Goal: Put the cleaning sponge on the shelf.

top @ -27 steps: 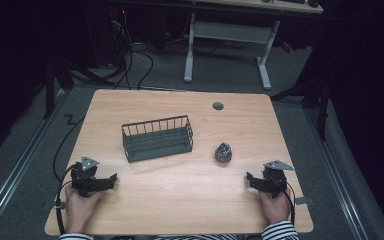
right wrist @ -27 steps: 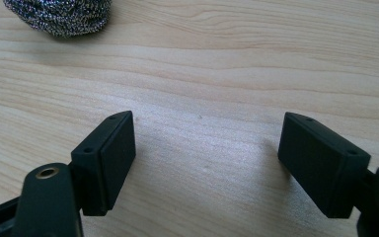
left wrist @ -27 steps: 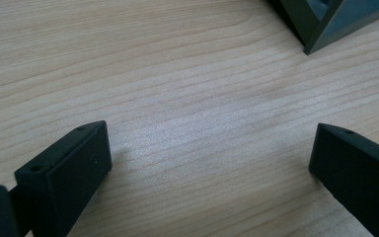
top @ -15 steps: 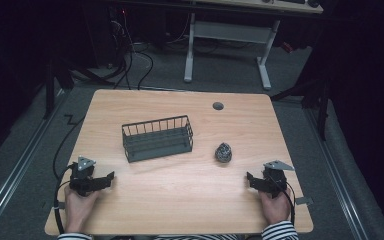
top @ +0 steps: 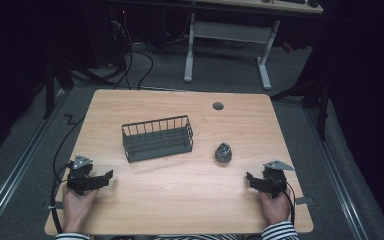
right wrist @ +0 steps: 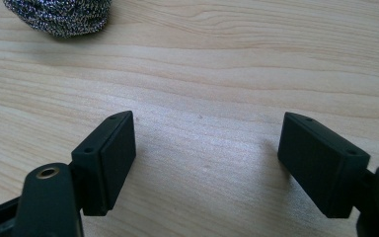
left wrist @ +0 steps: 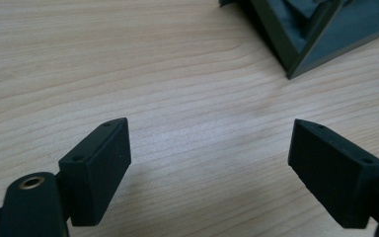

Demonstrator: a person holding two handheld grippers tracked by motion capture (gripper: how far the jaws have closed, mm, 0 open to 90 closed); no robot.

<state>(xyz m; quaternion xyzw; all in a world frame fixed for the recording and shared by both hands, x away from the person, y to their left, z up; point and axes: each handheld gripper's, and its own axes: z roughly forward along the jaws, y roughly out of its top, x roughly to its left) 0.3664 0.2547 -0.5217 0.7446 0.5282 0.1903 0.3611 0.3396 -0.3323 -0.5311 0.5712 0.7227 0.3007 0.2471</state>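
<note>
A dark wire basket (top: 157, 138) stands empty near the middle of the wooden table (top: 180, 200). To its right lies a speckled metal scouring ball (top: 223, 152). My left gripper (top: 102, 178) rests near the front left edge, open, with bare wood between its jaws; the left gripper view has the basket's corner (left wrist: 306, 34) at its top right. At the front right, my right gripper (top: 251, 179) is open too, a short way in front of the ball. The scouring ball (right wrist: 59, 17) lies at the top left of the right gripper view.
A small grey round cap (top: 218, 106) sits in the table near its far edge. Beyond the table stand a white desk frame (top: 225, 35) and loose cables (top: 130, 60) on the dark floor. A black cable (top: 60, 150) trails off the table's left side.
The left gripper has shifted slightly toward the front and left. The right gripper, basket and ball stay where they were.
</note>
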